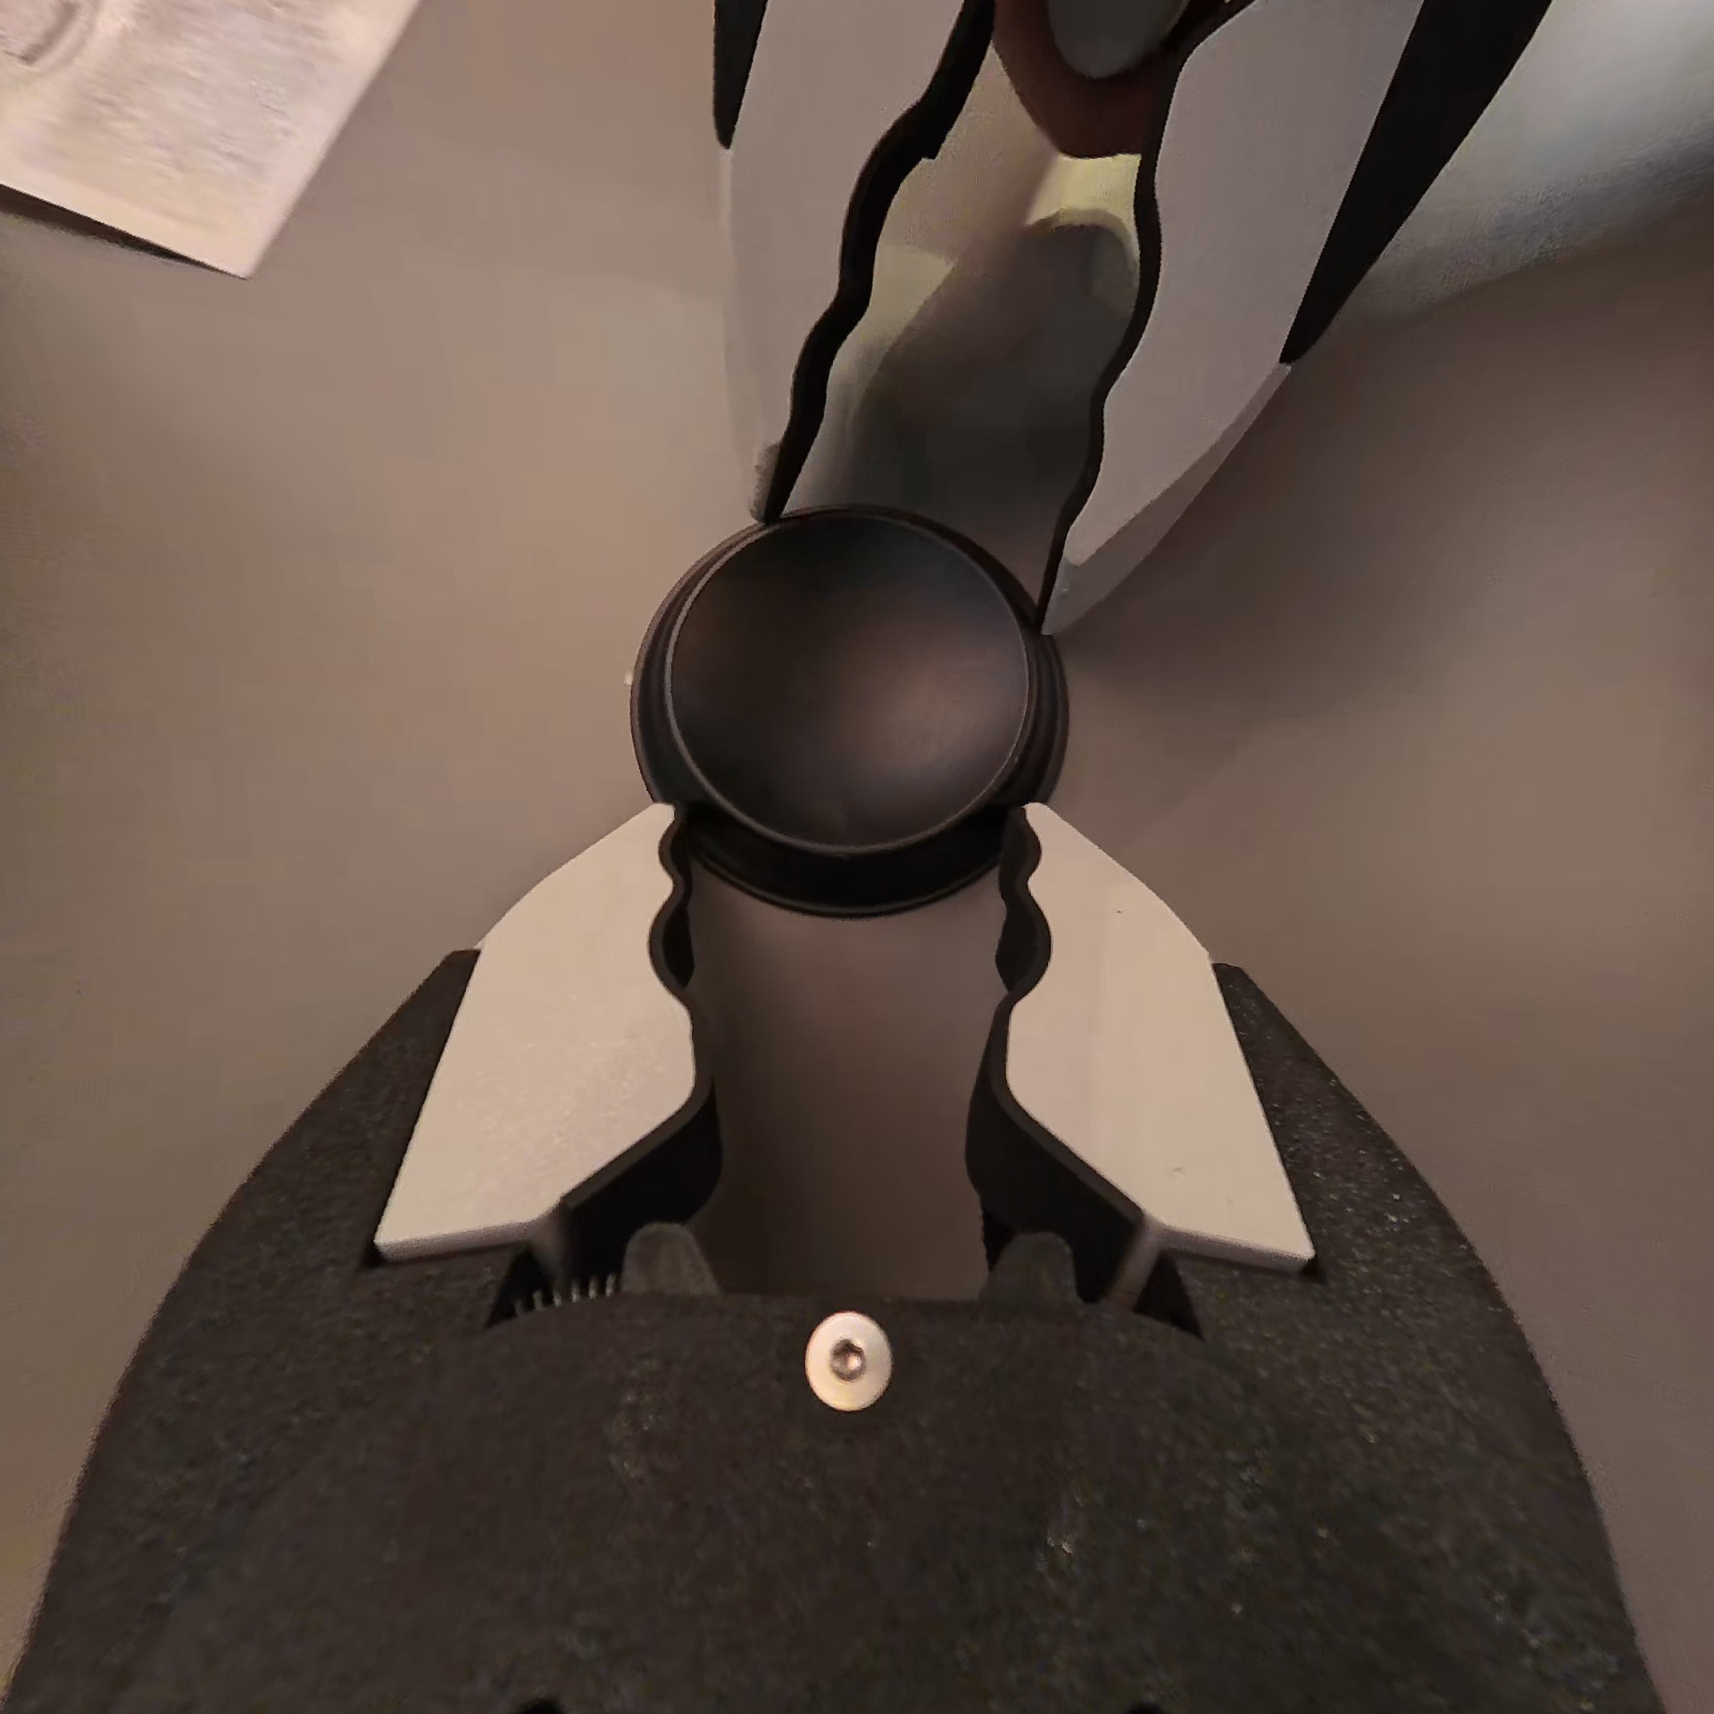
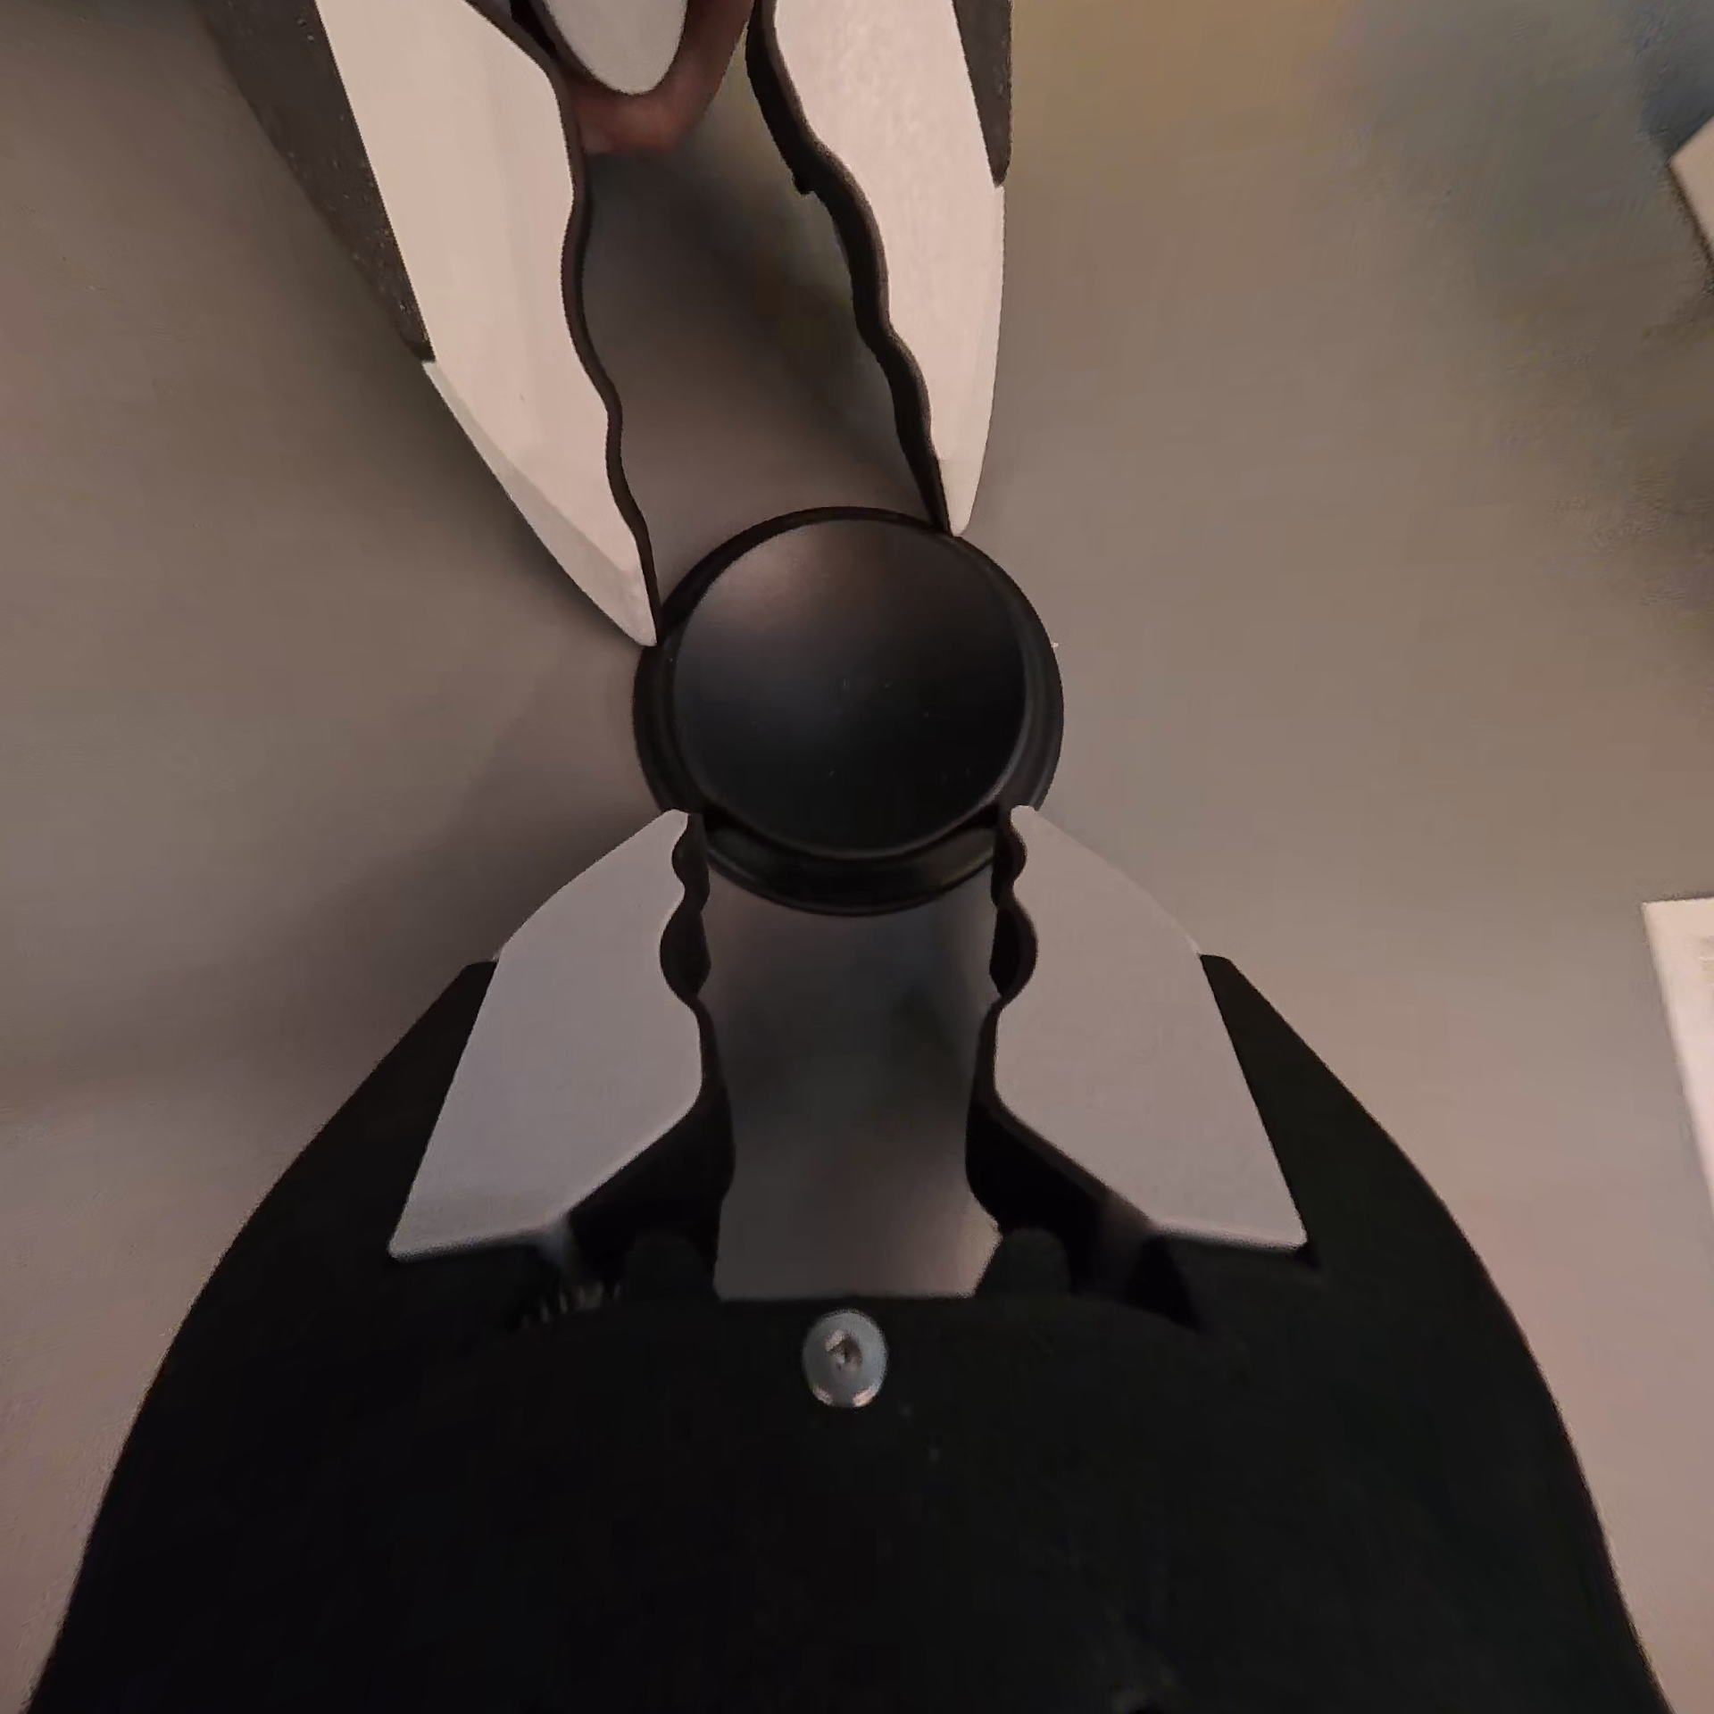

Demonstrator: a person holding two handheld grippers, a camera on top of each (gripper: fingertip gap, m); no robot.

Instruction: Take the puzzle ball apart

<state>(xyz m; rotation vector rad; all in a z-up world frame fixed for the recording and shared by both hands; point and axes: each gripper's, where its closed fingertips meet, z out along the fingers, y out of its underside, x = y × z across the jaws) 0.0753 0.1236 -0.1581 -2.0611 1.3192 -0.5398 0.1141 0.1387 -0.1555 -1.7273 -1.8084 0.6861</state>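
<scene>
- The puzzle ball [image 1: 849,714], black and round with a raised rim around its middle, sits directly ahead of both grippers, held between their tips above a plain grey table [image 1: 325,649].
- The left gripper [image 1: 844,816] pinches the near edge of the ball; its two fingertips touch the rim on both sides.
- The right gripper [image 2: 849,821] does the same from the opposite side, its fingers pressed on the rim nearest to it.
- In each wrist view the other gripper shows beyond the ball, its tips meeting the far rim.
- I judge the step in hand is the first separation: both sides are gripped, but the ball looks whole.
- The next move probably calls for a firm hold and a pull or a twist in opposite directions along the seam; which one is needed I cannot tell.
- The seam and the inner pieces are hard to make out, because the surface is dark.
- A sheet of paper [image 1: 176,121] lies far to the left of the left gripper, cut by the frame edge.
</scene>
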